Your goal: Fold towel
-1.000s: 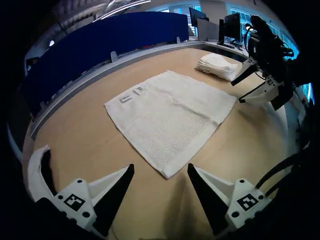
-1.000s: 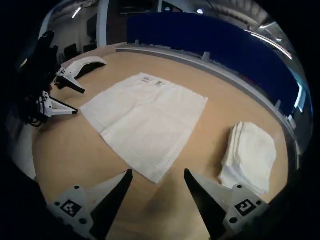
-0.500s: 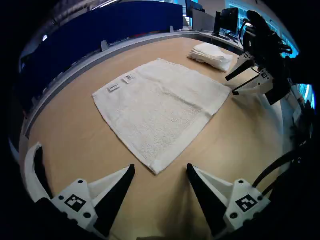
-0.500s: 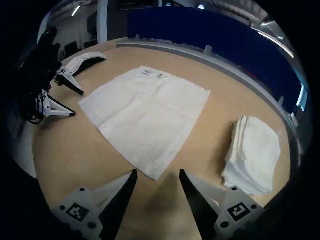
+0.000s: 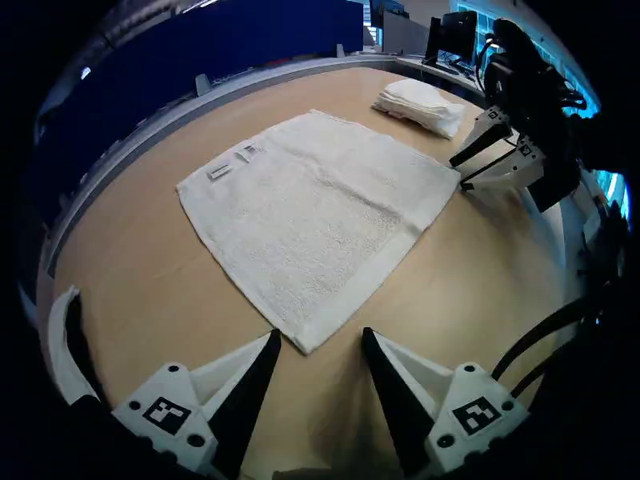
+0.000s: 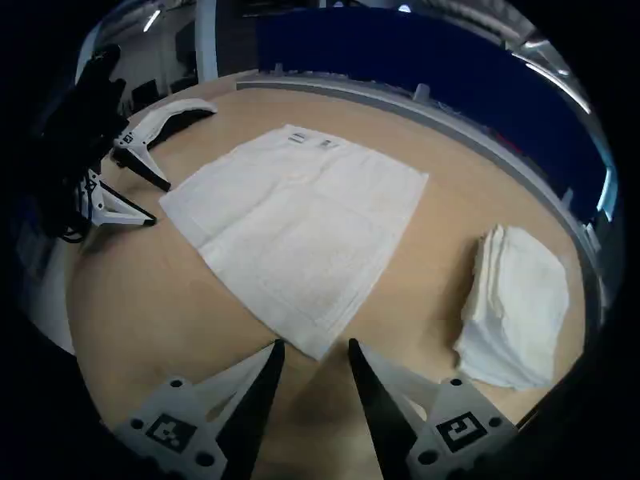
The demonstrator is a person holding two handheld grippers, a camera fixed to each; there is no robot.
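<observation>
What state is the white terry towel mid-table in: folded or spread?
Spread: the white terry towel lies flat on the wooden table, four corners showing, no fold yet.

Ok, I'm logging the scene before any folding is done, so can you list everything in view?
towel: one, white, spread flat mid-table
tags: two, pale, at the towel's far edge
stack of folded towels: one, white, on the table, apart from the spread towel
table: one, light wood
partition: one, dark blue, along the table's far side
monitors: at least two, dark, beyond the stack
left gripper: white body, black fingers, open, at one near towel corner
right gripper: same colours, open, at the other near corner
</observation>
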